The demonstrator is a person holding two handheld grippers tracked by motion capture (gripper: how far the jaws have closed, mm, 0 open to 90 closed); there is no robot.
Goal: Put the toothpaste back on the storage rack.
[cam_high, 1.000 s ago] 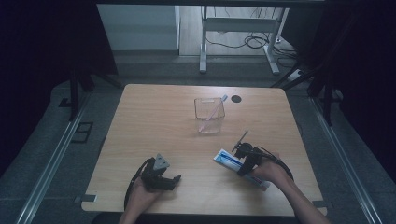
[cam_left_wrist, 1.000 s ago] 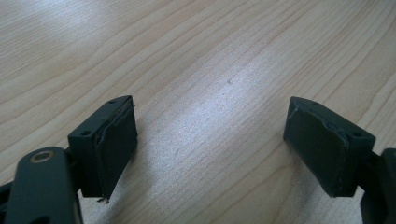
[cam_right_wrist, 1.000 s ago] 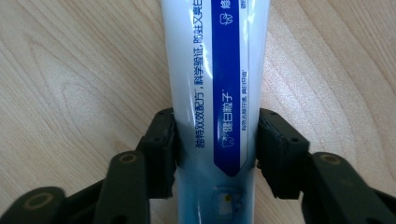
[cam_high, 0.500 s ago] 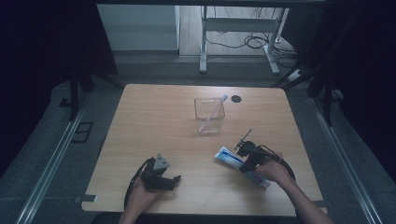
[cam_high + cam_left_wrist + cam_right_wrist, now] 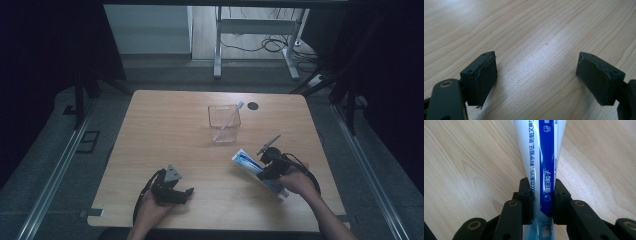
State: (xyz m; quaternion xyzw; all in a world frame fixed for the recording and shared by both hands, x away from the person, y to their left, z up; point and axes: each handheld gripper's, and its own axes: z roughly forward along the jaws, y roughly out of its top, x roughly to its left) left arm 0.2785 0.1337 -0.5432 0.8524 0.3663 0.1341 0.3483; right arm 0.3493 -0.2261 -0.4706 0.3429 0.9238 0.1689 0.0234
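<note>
left gripper (image 5: 176, 191): near edge of the table, left of centre, held low over the wood; in the left gripper view its jaws stand wide apart with bare wood between them, nothing held.
right gripper (image 5: 268, 159): near right part of the table; its jaws have just been closing and now clamp a toothpaste tube.
toothpaste tube (image 5: 246, 162): white and blue, pinched between the pads in the right gripper view (image 5: 541, 170), running away from the camera over the wood; in the high view it lies slanted, its flat end toward the table's middle, its other end under the person's right hand (image 5: 295, 181).
table (image 5: 165, 130): light wood, rectangular.
clear cup (image 5: 224, 122): farther back, near the middle, upright, well apart from both grippers.
toothbrush (image 5: 227, 121): pale, leaning inside the cup, head over the rim.
black round spot (image 5: 253, 105): just right of the cup, near the far edge.
</note>
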